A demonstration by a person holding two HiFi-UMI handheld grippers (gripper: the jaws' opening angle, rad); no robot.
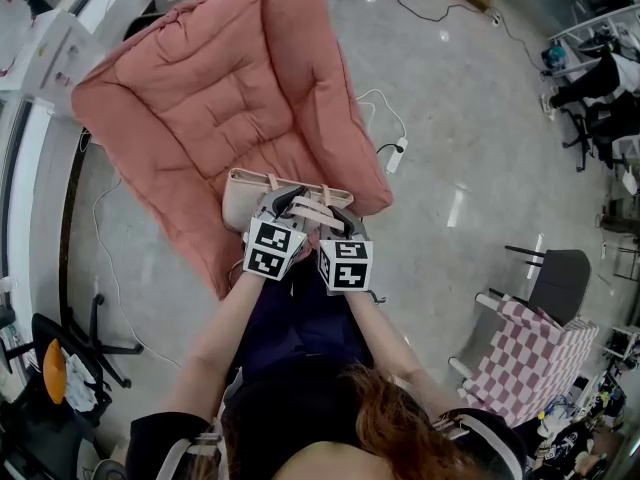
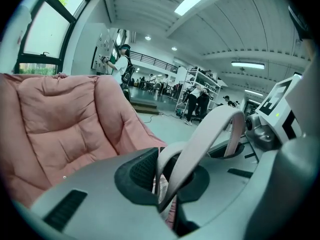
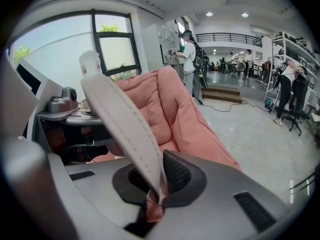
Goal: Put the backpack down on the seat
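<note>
**Desk:** Where's the backpack from where you sit?

**Me:** In the head view the backpack (image 1: 243, 194) is near dead centre, just at 12 o'clock of both tongs. It lies across the near lip of the pink seat (image 1: 220, 88). I can't tell whether its base rests on the cushion or hangs off it.

**Desk:** And your grip?

**Me:** My left tongs (image 2: 167, 184) are clamped tight on the left strap (image 2: 210, 134), which loops up and over toward 2 o'clock. My right tongs (image 3: 155, 184) are pinched just as tight on the right strap (image 3: 122, 124), which runs up toward 11 o'clock. The two tongs sit side by side, nearly touching, over the bag's top edge.

**Desk:** What's around you?

**Me:** The seat spreads from 12 round to 10 o'clock. On the floor (image 1: 470, 198) at 1 o'clock, just beside the seat's right corner, lies a white power strip (image 1: 396, 155). A checkered chair (image 1: 540, 353) stands at 4 o'clock, with a dark chair (image 1: 555, 273) near it toward 3. Both are well apart from the seat. A black office chair (image 1: 70, 353) is at 8 o'clock. In the right gripper view a tabletop (image 3: 60, 115) carrying a grey device (image 3: 62, 103) stands at 9 o'clock, just beside the seat.

**Desk:** Anything in the way?

**Me:** In each gripper view the strap crosses the middle and covers part of the cushion behind it. In the right gripper view people stand far back in the hall at 1 o'clock, one of them (image 3: 189, 59) at a wall panel.
</note>
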